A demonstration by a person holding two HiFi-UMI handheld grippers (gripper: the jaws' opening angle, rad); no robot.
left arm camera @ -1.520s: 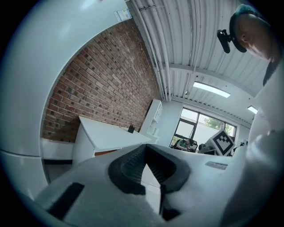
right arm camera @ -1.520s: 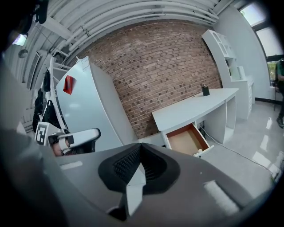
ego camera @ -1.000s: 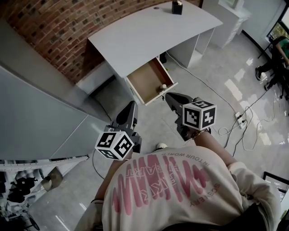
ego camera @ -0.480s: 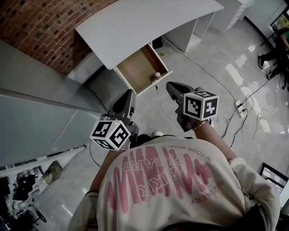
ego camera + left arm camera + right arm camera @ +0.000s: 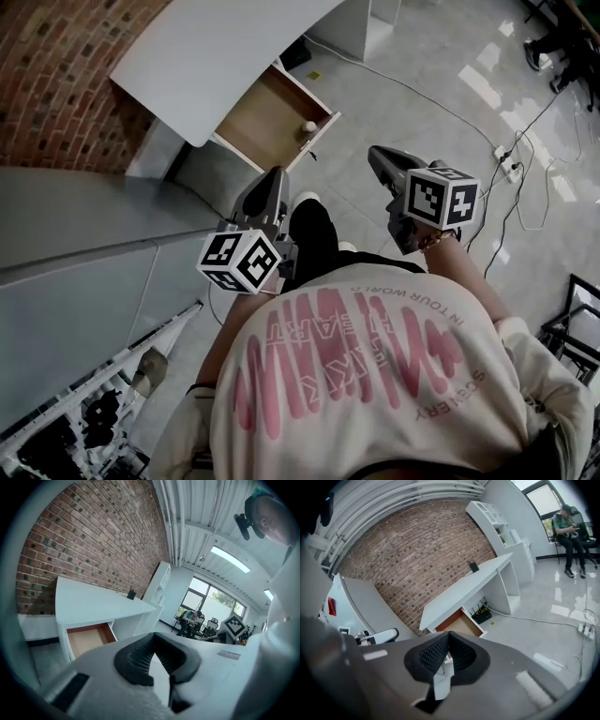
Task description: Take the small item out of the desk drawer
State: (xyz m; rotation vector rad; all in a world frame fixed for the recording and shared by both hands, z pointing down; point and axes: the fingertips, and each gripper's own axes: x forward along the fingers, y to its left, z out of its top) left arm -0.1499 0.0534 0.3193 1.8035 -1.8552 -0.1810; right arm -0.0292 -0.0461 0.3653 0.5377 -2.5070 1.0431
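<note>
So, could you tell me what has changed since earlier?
A dark-trousered leg has swung forward between the left gripper and right gripper, and the desk with its open drawer has slid up-left in the head view. Nothing was taken or released: both grippers stay shut and empty, the small item still in the drawer.

Red brick wall [image 5: 47, 75], glossy pale tiled floor [image 5: 412, 94]

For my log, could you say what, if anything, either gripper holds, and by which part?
Nothing: the left gripper and right gripper are both shut and empty.
</note>
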